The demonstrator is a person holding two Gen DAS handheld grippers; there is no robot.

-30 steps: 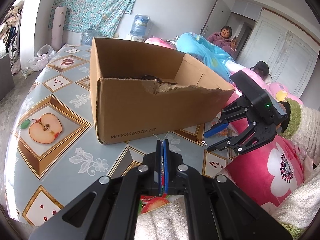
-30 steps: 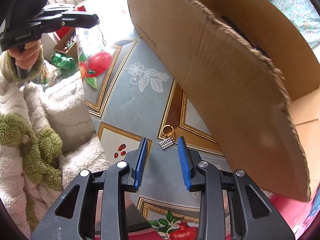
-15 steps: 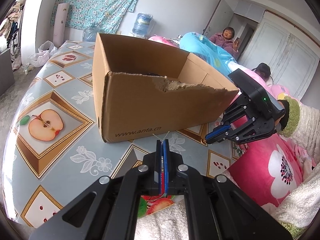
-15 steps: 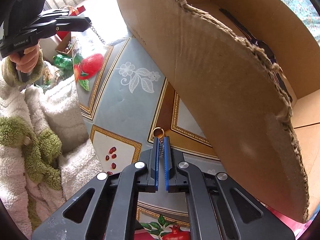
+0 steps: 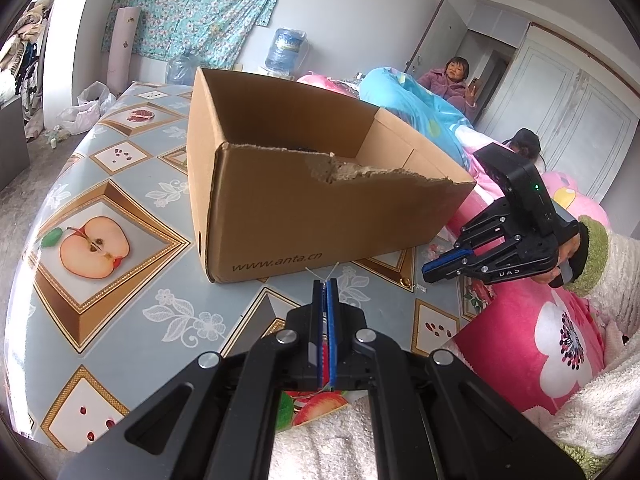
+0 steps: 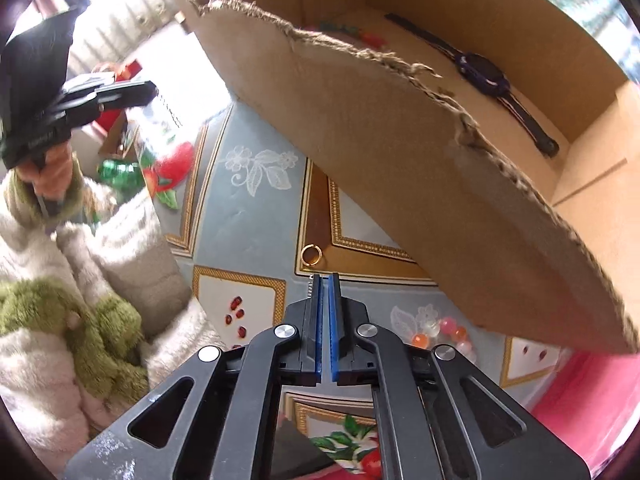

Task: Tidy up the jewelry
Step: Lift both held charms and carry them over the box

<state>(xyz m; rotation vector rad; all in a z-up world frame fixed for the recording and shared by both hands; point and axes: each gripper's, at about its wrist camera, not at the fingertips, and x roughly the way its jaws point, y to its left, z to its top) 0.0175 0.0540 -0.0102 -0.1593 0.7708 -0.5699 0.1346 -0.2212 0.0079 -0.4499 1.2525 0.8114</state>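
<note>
Cardboard box (image 5: 320,216), torn front edge, on the fruit-print tabletop (image 5: 132,308), containing 1 dark wristwatch (image 6: 484,72). Left gripper (image 5: 325,285): jaws together on a thin chain (image 6: 170,110). Right gripper (image 6: 323,280): jaws together, clamping a small silver toothed piece (image 6: 309,286); 1 gold ring (image 6: 311,255) lies on the tabletop just beyond.

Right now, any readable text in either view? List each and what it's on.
"www.anta.cn": printed on the front wall of the cardboard box.
"UAS", roughly: pale letters on the right gripper body, too small to be sure of.
Label on the water bottle: too small to read.
Lettering on the left gripper: blurred, unreadable.
</note>
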